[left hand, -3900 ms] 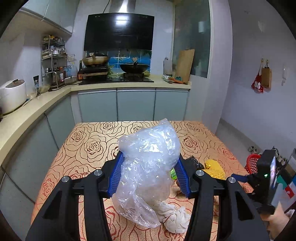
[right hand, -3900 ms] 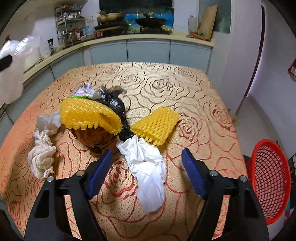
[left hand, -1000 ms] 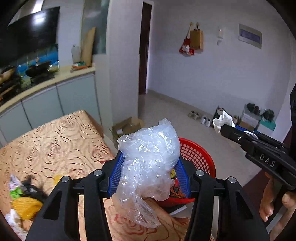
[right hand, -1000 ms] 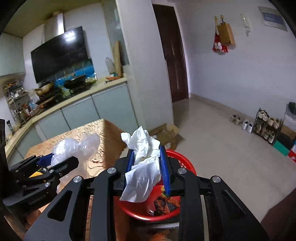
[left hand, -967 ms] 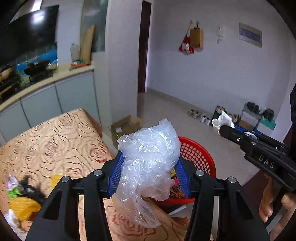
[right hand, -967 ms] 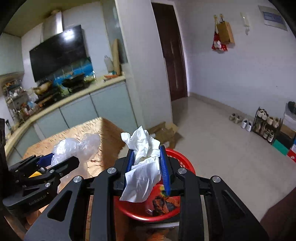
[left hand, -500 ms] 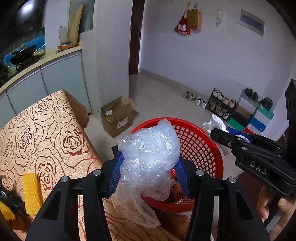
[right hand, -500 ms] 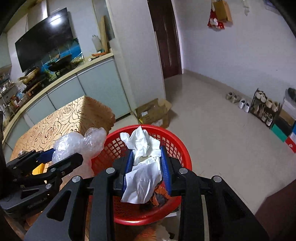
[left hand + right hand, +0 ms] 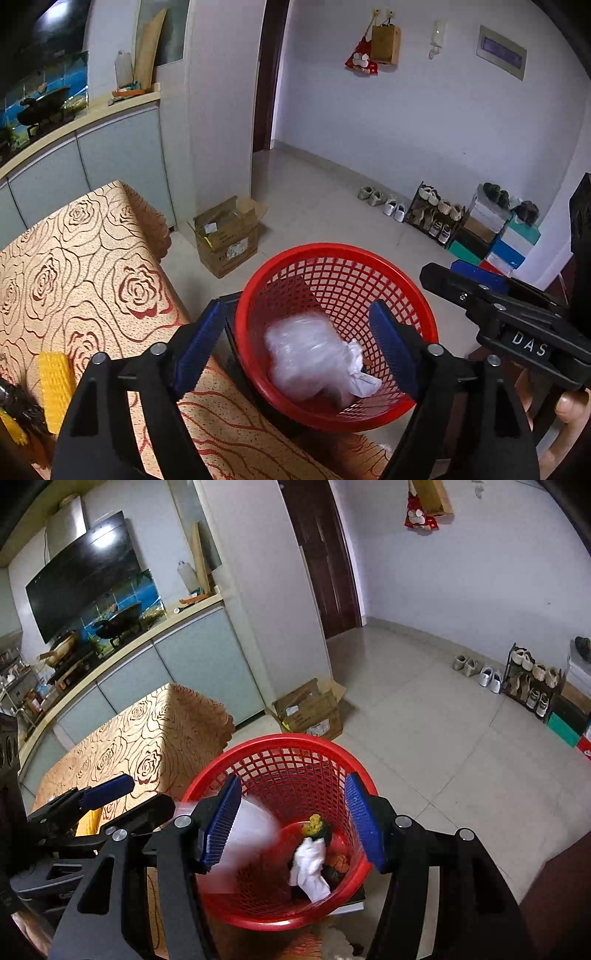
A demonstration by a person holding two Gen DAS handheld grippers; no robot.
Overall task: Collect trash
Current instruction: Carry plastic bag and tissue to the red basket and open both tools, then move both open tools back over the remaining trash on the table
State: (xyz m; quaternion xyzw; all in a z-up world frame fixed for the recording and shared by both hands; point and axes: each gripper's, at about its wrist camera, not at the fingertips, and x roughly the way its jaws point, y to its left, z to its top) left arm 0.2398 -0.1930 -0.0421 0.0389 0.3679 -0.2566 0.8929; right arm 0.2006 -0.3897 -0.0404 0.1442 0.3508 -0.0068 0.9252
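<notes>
Both the left gripper (image 9: 295,343) and right gripper (image 9: 291,821) gape wide and empty over the red basket (image 9: 334,251). A plastic bag (image 9: 306,360) and white tissue (image 9: 308,869) lie inside. At nine o'clock, yellow foam (image 9: 55,384) waits on the tabletop (image 9: 92,258), so more collecting looks likely.

An open cardboard box (image 9: 227,238) is sitting on the pale tiled floor (image 9: 325,206) just beside the white pillar (image 9: 218,110); a low shoe rack (image 9: 437,214) is standing against the far wall, with loose pairs of shoes (image 9: 382,201) lying beside it (and coloured boxes stacked to its right); a paper bag (image 9: 385,44) is hanging on the wall; a dark wok (image 9: 116,624) is resting on the stove beneath the black range hood (image 9: 85,576).
</notes>
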